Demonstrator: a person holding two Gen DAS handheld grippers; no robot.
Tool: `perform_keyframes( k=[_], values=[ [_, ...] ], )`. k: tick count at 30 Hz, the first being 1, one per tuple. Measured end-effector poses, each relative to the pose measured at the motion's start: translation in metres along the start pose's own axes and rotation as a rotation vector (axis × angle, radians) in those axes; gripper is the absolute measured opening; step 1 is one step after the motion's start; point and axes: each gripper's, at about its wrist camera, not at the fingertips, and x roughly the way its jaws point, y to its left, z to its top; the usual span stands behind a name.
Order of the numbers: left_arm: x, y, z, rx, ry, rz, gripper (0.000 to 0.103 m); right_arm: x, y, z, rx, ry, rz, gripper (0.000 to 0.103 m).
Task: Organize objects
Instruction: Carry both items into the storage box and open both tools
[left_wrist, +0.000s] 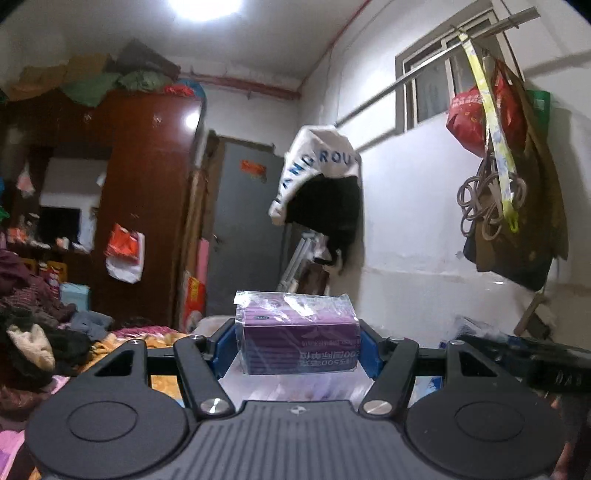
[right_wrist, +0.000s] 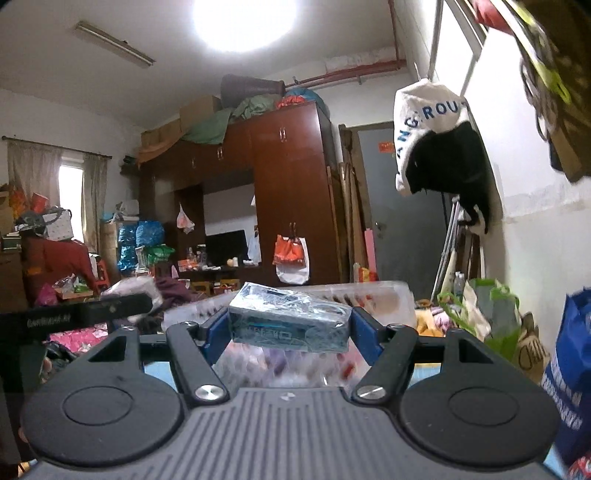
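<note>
**Both tongs loaded, raised over clear bin**

Left tongs (left_wrist: 298, 345): blue pads closed against both ends of a purple film-wrapped box (left_wrist: 297, 334), held level, print upside down. Right tongs (right_wrist: 289, 328): closed on a teal film-wrapped box (right_wrist: 289, 325), tilted slightly, held clear in the air. A clear plastic bin (right_wrist: 384, 299) sits just behind and below the teal box; contents blurred, possibly more small packs. Wardrobe (right_wrist: 291, 192) and grey door (left_wrist: 247, 221) in background.
</note>
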Motion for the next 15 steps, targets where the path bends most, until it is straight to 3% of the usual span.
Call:
perform_keyframes(
  k=[3, 7, 8, 10, 11, 13, 15],
  values=[
    [0.038, -0.006, 0.027, 0.022, 0.072, 0.009, 0.068, 0.033, 0.005, 0.025, -0.084, 0.030, -0.060, 0.071],
    [0.085, 0.000, 0.033, -0.012, 0.169, 0.032, 0.069, 0.087, -0.021, 0.041, -0.020, 0.135, -0.086, 0.072],
    [0.095, 0.003, 0.031, -0.016, 0.195, 0.033, 0.074, 0.100, -0.026, 0.040, -0.014, 0.171, -0.086, 0.072],
    [0.116, 0.009, 0.025, -0.023, 0.256, 0.042, 0.081, 0.113, -0.031, 0.035, -0.017, 0.166, -0.111, 0.082],
    [0.121, 0.013, 0.021, -0.033, 0.274, 0.064, 0.081, 0.117, -0.031, 0.032, -0.031, 0.166, -0.130, 0.102],
    [0.124, 0.017, 0.016, -0.040, 0.303, 0.064, 0.081, 0.119, -0.031, 0.026, -0.047, 0.177, -0.151, 0.103],
    [0.111, 0.018, 0.013, -0.036, 0.282, 0.042, 0.081, 0.110, -0.034, 0.023, -0.009, 0.186, -0.139, 0.103]
  ],
)
